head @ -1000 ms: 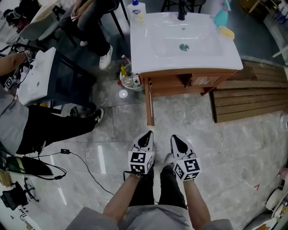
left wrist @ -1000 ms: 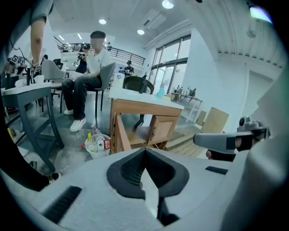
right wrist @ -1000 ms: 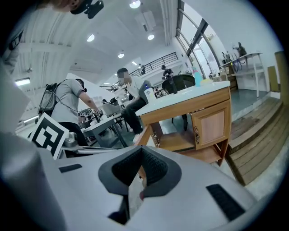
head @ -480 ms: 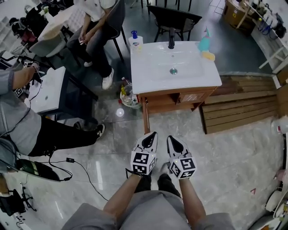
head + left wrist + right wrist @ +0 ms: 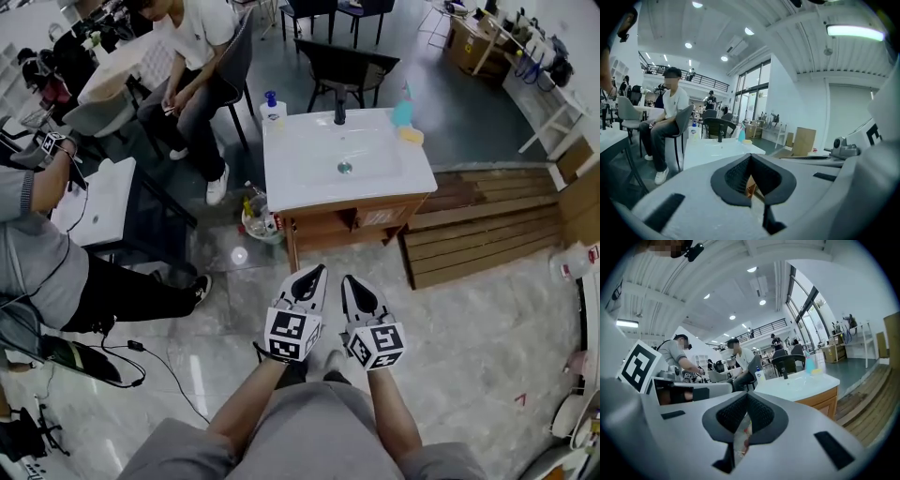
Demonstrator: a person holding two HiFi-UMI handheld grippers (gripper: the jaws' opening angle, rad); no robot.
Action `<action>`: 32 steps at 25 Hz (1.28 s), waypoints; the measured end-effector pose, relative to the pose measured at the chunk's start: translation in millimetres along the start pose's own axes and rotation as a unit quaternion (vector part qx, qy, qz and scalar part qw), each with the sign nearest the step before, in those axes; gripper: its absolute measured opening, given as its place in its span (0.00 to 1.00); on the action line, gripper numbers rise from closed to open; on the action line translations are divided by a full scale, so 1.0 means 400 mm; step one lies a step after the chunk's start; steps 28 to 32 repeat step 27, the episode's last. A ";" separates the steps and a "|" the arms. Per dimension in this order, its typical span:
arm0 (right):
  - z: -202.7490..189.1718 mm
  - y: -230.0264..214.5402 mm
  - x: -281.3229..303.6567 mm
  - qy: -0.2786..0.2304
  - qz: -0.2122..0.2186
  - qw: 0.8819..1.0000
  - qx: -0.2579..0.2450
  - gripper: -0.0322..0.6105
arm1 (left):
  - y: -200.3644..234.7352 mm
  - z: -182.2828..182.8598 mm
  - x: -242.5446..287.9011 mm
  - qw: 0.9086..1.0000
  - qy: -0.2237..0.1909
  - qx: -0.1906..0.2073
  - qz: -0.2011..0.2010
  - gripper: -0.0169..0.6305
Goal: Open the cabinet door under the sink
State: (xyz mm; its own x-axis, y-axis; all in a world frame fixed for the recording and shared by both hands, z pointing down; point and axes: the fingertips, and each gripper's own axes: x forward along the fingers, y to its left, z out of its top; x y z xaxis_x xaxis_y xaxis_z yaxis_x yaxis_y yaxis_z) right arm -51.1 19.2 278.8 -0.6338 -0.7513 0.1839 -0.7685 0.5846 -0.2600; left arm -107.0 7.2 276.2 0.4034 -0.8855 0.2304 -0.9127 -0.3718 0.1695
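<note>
The sink unit has a white basin top (image 5: 309, 169) on a wooden cabinet (image 5: 370, 217). A narrow wooden door leaf (image 5: 290, 247) juts out from the cabinet's left front corner, seen edge-on. My left gripper (image 5: 314, 273) and right gripper (image 5: 346, 280) are held side by side over the floor, a short way in front of the cabinet and touching nothing. Both are shut and empty. The left gripper view looks past its closed jaws (image 5: 751, 155) at the basin top (image 5: 717, 146). The right gripper view shows closed jaws (image 5: 746, 395) with the cabinet (image 5: 824, 402) to the right.
A soap bottle (image 5: 273, 111), a blue spray bottle (image 5: 404, 111) and a yellow sponge (image 5: 412, 134) stand on the basin. A basket of bottles (image 5: 257, 221) sits left of the cabinet, wooden slats (image 5: 478, 234) to its right. Seated people, a white table (image 5: 94, 202) and a floor cable (image 5: 150, 361) are on the left.
Both grippers have risen while staying shut and side by side. The head view has pulled back, so the sink unit looks smaller and more of the room behind it shows.
</note>
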 end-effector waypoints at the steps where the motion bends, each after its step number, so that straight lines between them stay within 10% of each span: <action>1: 0.020 0.003 -0.006 -0.006 -0.002 1.000 -0.003 0.06 | -0.007 0.021 -0.003 1.000 -0.006 0.004 -0.004 0.04; 32: 0.246 0.009 -0.082 -0.091 -0.025 0.993 -0.070 0.06 | -0.113 0.243 -0.057 0.992 -0.098 0.062 -0.047 0.04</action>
